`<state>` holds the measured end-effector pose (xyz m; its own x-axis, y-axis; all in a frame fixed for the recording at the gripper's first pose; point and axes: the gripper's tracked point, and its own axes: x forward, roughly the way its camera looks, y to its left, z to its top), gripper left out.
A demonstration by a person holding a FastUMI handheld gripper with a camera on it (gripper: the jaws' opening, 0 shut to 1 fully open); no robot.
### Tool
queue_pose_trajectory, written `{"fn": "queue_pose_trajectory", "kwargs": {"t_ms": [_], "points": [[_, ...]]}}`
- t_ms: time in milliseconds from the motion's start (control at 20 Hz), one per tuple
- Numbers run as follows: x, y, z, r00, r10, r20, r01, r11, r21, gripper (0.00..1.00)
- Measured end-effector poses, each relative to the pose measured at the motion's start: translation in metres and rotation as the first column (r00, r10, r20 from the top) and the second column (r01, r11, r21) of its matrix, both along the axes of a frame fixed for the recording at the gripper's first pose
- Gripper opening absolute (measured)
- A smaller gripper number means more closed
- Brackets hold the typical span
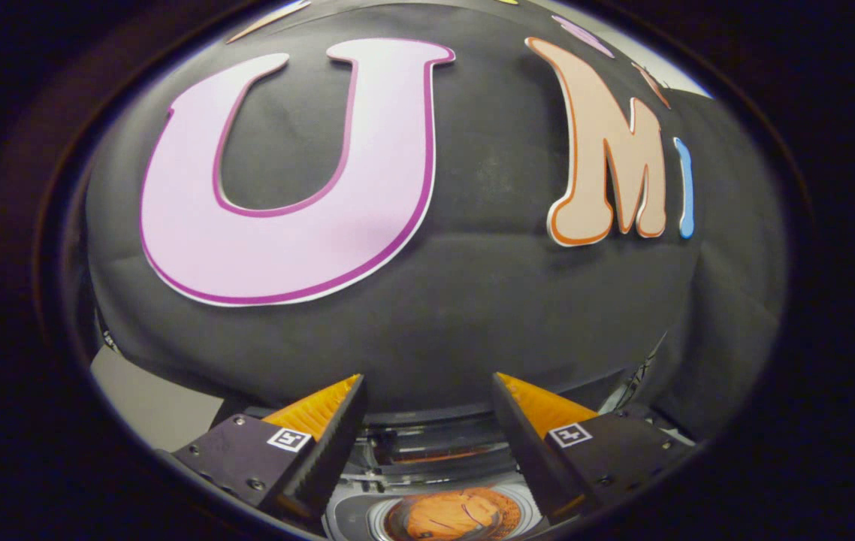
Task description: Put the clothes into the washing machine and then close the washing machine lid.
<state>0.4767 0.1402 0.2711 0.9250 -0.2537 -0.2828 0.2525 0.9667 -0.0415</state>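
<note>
The gripper [427,391] points at the booth's black cloth wall, its two fingers spread wide with nothing between them. The left finger [318,436] rises at about seven o'clock and the right finger [540,436] at about five o'clock from the gap's centre.

Below that gap, at six o'clock, sits the washing machine [352,518] with its round drum opening facing up. Orange clothes [457,515] lie inside the drum, so the loading step looks done. Just beyond the drum, toward twelve o'clock, the lid [435,447] stands raised with its long edge running crosswise between the fingers. I judge that the coming move turns on this: the lid lies ahead and below, so the gripper must tip down and press the lid forward over the drum.

The fingers cover the lid's ends, and its hinge is hard to make out. The near part of the drum is cut off.
</note>
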Motion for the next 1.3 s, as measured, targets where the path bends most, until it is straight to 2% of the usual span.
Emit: {"fn": "queue_pose_trajectory", "kwargs": {"t_ms": [300, 350, 450, 950, 1300], "points": [[0.015, -0.004, -0.030, 0.997, -0.012, -0.079, 0.011, 1.000, -0.016, 0.99], [0.015, -0.003, -0.028, 0.998, 0.005, -0.058, -0.009, 0.999, -0.053, 0.99], [0.014, -0.002, -0.027, 0.998, -0.007, -0.056, 0.006, 1.000, -0.026, 0.99], [0.016, -0.007, -0.022, 1.000, 0.006, 0.004, -0.006, 0.999, -0.043, 0.98], [0.018, -0.008, -0.024, 1.000, 0.013, 0.000, -0.013, 0.999, -0.045, 0.98]]}}
